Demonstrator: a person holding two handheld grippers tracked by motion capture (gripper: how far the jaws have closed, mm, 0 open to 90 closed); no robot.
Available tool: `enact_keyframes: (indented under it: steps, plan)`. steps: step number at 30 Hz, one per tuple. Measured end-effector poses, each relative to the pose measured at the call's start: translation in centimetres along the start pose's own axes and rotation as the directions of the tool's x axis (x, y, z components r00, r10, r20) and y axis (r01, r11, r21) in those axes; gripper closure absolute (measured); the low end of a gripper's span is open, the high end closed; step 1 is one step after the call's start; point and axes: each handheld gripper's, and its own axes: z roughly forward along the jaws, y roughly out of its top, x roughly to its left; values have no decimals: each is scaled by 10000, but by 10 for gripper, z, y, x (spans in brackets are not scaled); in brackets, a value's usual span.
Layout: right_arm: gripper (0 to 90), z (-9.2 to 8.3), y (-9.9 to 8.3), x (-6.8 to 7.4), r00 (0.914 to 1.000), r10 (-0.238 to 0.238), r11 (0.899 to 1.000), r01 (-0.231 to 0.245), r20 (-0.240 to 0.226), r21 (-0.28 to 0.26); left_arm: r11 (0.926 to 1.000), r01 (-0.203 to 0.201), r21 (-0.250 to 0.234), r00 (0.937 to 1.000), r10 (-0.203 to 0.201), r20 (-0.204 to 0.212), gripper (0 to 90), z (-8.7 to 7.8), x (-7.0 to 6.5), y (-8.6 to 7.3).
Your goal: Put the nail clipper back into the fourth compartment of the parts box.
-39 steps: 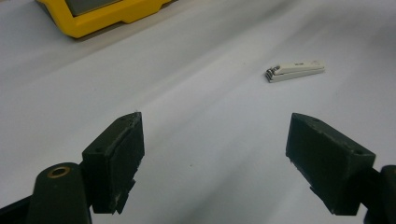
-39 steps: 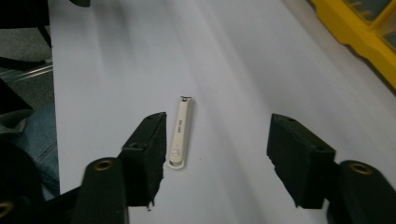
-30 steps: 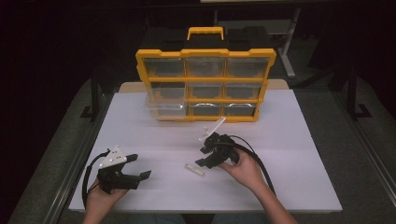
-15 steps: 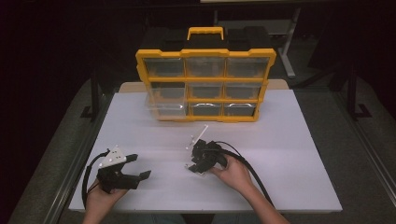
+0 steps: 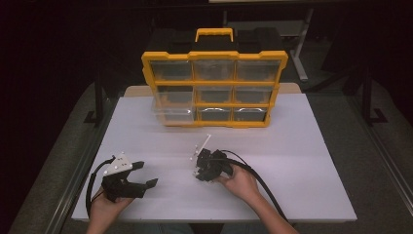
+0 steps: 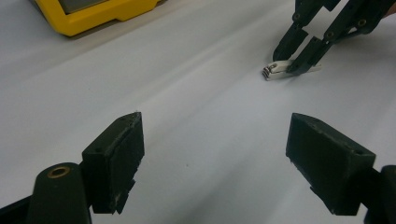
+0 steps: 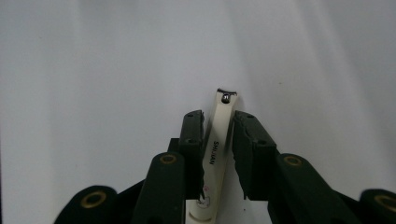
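One nail clipper [image 7: 218, 154] btwn right gripper [image 7: 219, 140] jaws.

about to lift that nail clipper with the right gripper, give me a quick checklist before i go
1. Nail clipper lies between the right gripper jaws: ok.
2. Jaws fully clamped on it: cannot tell; they sit close on both sides.
3. Clipper lying flat on the white table: ok.
4. Left gripper open and set apart from the clipper: ok.
5. Yellow organizer box well behind the pick spot: ok.

The white nail clipper [image 7: 218, 144] bears dark lettering, seemingly "SHUNAN", along its handle
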Motion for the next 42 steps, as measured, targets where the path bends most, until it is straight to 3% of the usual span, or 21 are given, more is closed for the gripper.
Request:
enact_keyframes:
  steps: [11, 13, 17, 18, 30, 33, 34, 42]
  plan:
    - [758, 2, 0, -1, 9994, -336, 9994, 335, 37, 68, 9999, 104, -9, 9999, -104, 59, 193, 1, 0, -1]
    - [759, 2, 0, -3, 9992, -381, 9993, 381, -82, -9, 10000, 74, 11, 10000, -74, 64, 193, 1, 0, -1]
    - [760, 0, -3, -11, 9984, 54, 9999, -62, -561, -127, 9999, 140, -41, 9999, -140, 44, 193, 0, 1, -1]
    - [760, -1, -3, -14, 9978, -58, 9994, 36, -662, -344, 9999, 131, -21, 9999, -131, 42, 193, 0, 1, -1]
    - [760, -27, -5, -27, 9840, 160, 9910, -391, -1775, -1278, 9997, 171, -189, 9998, -170, 72, 193, 0, 1, -1]
    - [760, -32, -4, -29, 9835, 145, 9910, -382, -1805, -1286, 9997, 159, -178, 9998, -158, 81, 193, 1, 1, -1]
    - [760, -39, -1, -31, 9846, -89, 9911, -146, -1749, -1326, 9997, 155, -188, 9999, -153, 80, 193, 0, 1, -1]
    - [760, -54, 4, -31, 9820, -147, 9886, -139, -1885, -1497, 9997, 182, -139, 9998, -181, 88, 192, 0, 1, -1]
